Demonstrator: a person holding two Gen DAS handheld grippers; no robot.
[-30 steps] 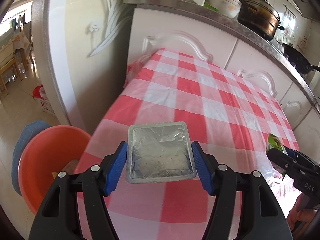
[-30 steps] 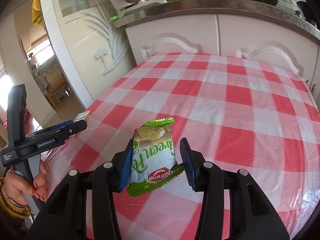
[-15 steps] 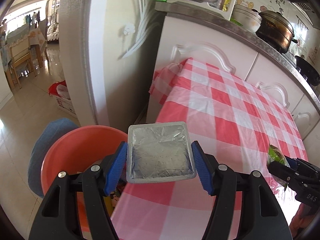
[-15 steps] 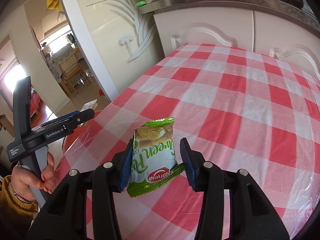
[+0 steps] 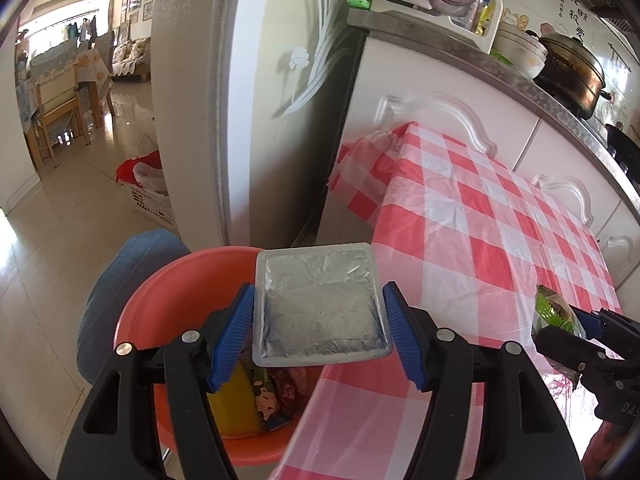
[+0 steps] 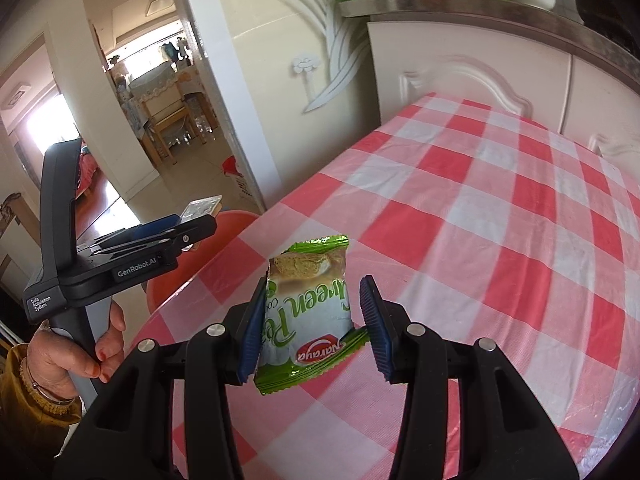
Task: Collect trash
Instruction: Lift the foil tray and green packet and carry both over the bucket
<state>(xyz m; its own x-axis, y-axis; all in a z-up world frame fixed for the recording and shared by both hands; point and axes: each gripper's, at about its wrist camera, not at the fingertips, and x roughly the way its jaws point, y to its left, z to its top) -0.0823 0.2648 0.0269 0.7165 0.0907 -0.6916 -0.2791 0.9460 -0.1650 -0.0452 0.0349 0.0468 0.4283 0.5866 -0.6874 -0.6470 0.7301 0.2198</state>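
Note:
My left gripper (image 5: 320,320) is shut on a flat silver foil packet (image 5: 320,304) and holds it over the orange basin (image 5: 176,288) that stands on the floor beside the table. The basin holds several wrappers, one of them yellow (image 5: 236,400). My right gripper (image 6: 312,328) is shut on a green and white snack wrapper (image 6: 308,316) above the table's left part. In the right wrist view the left gripper (image 6: 192,224) with the foil packet (image 6: 202,205) hangs past the table edge, over the basin (image 6: 236,220).
The table has a red and white checked cloth (image 5: 480,240). A white cabinet side (image 5: 260,100) and white kitchen cupboards (image 6: 460,72) stand close behind it. A blue stool (image 5: 120,280) stands next to the basin. A white basket (image 5: 152,196) sits on the floor beyond.
My left gripper has carried the foil packet leftwards off the table and over the orange basin. My right gripper has swung left with the green wrapper still in it.

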